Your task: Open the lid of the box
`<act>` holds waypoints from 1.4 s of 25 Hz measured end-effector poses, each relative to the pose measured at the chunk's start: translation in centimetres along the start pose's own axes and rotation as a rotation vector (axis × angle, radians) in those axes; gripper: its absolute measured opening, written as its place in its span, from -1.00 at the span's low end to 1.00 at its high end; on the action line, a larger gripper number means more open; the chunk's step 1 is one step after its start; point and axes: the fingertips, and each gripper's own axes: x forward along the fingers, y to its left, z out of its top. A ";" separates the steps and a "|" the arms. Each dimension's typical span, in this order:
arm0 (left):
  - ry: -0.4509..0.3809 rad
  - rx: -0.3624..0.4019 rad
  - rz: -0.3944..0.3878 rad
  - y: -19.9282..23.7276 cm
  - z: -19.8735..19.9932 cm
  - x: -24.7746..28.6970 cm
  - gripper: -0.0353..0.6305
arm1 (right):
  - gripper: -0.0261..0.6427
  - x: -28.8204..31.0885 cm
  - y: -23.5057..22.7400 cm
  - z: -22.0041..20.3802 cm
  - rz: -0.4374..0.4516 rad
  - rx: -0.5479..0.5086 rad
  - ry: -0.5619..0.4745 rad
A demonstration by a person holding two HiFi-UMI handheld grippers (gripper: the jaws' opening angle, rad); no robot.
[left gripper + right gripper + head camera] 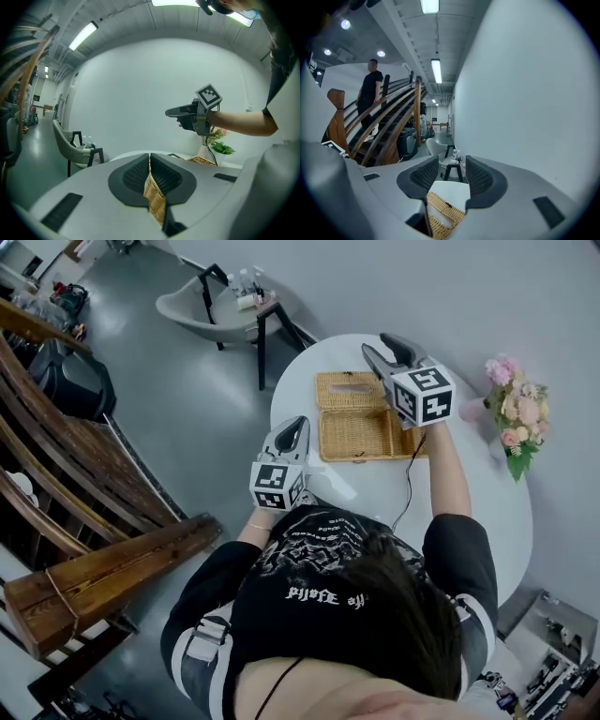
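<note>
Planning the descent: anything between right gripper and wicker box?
Nothing: in the right gripper view, right gripper hangs open above wicker box, only air between.

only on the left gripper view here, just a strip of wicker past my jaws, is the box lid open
Observer: Yes. In the head view the lid lies folded back flat on the table, on the far side of the open box.
Operator: right gripper holding anything
Observer: No. Its own view shows the right gripper with jaws apart and nothing between them, only wicker and table below.
Operator: where am i vs the box
Observer: The left gripper is off the box's left side, by the table's edge, apart from the box.
</note>
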 end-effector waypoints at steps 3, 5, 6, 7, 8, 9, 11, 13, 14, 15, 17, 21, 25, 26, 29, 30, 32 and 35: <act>-0.008 0.003 -0.007 -0.6 0.2 -0.5 -0.81 | -0.31 -2.4 0.7 0.2 -0.056 0.021 -0.049; -0.016 0.005 -0.009 -1.0 0.4 -0.6 -0.81 | -0.31 -3.9 1.0 0.1 -0.094 0.041 -0.083; -0.021 0.005 -0.011 -1.1 0.5 -0.6 -0.81 | -0.31 -4.6 1.1 0.0 -0.110 0.055 -0.097; -0.025 0.006 -0.013 -1.3 0.7 -0.6 -0.81 | -0.31 -5.2 1.3 -0.2 -0.123 0.069 -0.107; -0.029 0.007 -0.016 -1.5 0.7 -0.6 -0.81 | -0.31 -5.8 1.5 -0.5 -0.134 0.080 -0.115; -0.031 0.008 -0.018 -1.7 0.8 -0.6 -0.81 | -0.31 -6.4 1.8 -0.9 -0.145 0.088 -0.118; -0.034 0.010 -0.023 -2.0 0.8 -0.9 -0.81 | -0.31 -7.4 2.5 -1.8 -0.163 0.101 -0.120; -0.032 0.015 -0.021 -2.1 0.9 -1.1 -0.81 | -0.31 -8.2 3.0 -2.6 -0.179 0.124 -0.126; -0.033 0.019 -0.018 -2.2 0.9 -1.2 -0.81 | -0.31 -8.5 3.2 -3.0 -0.186 0.137 -0.130; -0.034 0.022 -0.014 -2.2 1.0 -1.2 -0.81 | -0.31 -8.7 3.3 -3.5 -0.190 0.145 -0.128; -0.037 0.026 -0.008 -2.3 1.0 -1.3 -0.81 | -0.31 -8.8 3.7 -4.4 -0.193 0.135 -0.110; -0.047 0.010 0.009 -2.0 0.7 -1.6 -0.81 | -0.31 -9.2 4.9 -5.6 -0.197 0.151 -0.105; -0.054 0.009 0.024 -1.8 0.6 -1.9 -0.81 | -0.31 -9.5 6.0 -7.3 -0.200 0.193 -0.089; -0.054 0.010 0.026 -1.8 0.6 -1.8 -0.81 | -0.31 -9.5 6.3 -7.5 -0.201 0.197 -0.087; -0.048 0.022 0.026 -1.9 0.5 -1.8 -0.81 | -0.31 -9.5 7.3 -8.1 -0.196 0.196 -0.082; -0.047 0.024 0.024 -2.0 0.5 -1.8 -0.81 | -0.31 -9.6 7.7 -8.4 -0.193 0.196 -0.078; -0.053 0.022 0.023 -2.3 0.4 -1.8 -0.81 | -0.31 -9.6 8.4 -9.4 -0.188 0.206 -0.068; -0.061 0.022 0.028 -2.4 0.4 -1.8 -0.81 | -0.32 -9.5 9.2 -10.9 -0.190 0.223 -0.055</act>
